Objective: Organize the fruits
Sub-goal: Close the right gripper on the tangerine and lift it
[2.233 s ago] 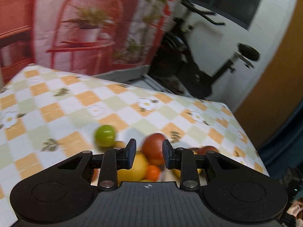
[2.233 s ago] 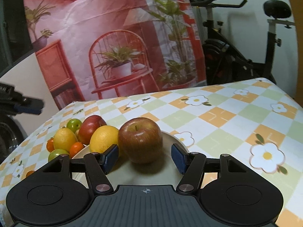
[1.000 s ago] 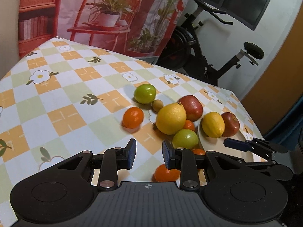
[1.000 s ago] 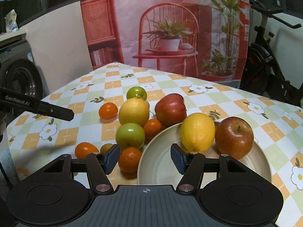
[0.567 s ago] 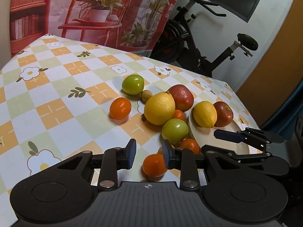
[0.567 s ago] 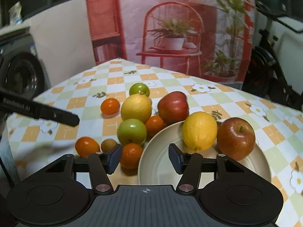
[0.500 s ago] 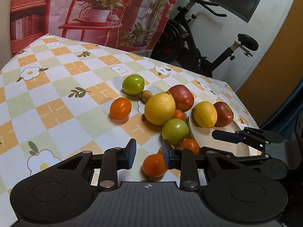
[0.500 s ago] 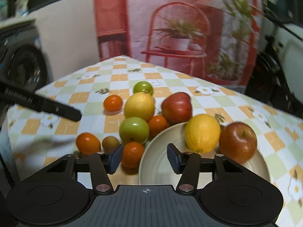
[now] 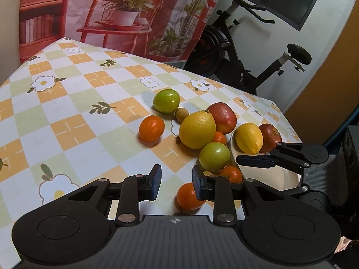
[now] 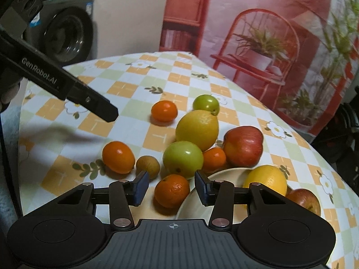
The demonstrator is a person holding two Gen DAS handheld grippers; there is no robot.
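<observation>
Right wrist view, left to right. Left gripper (image 10: 107, 112) reached in from the upper left as a dark bar above the checked tablecloth (image 10: 125, 87); its own view showed the jaws narrowly parted with nothing between them, an orange on the cloth just beyond the pads.

Lower centre: right gripper (image 10: 171, 185), jaws closing with nothing pinched yet. Mandarin (image 10: 172, 194) lay between and just beyond the pads, against the plate (image 10: 197, 204) rim at lower right.

Left of centre: large orange (image 10: 118, 157), then a small brown fruit (image 10: 148, 167) touching the left pad's tip. Centre: green apple (image 10: 182, 159), big lemon (image 10: 197, 130) behind it, small orange (image 10: 214, 158) wedged beside a red apple (image 10: 243, 146). Upper centre: another orange (image 10: 164, 111) and a green fruit (image 10: 206, 103), apart from the cluster.

Right: second lemon (image 10: 265, 180) and a red apple (image 10: 304, 199) already on the plate.

Handling, judged: mandarin looked light, round, soft-skinned, liable to roll and to bruise under a hard squeeze. Best taken across its widest middle, pads level, gentle pressure. Neighbours sat close, so a nudge could scatter them
</observation>
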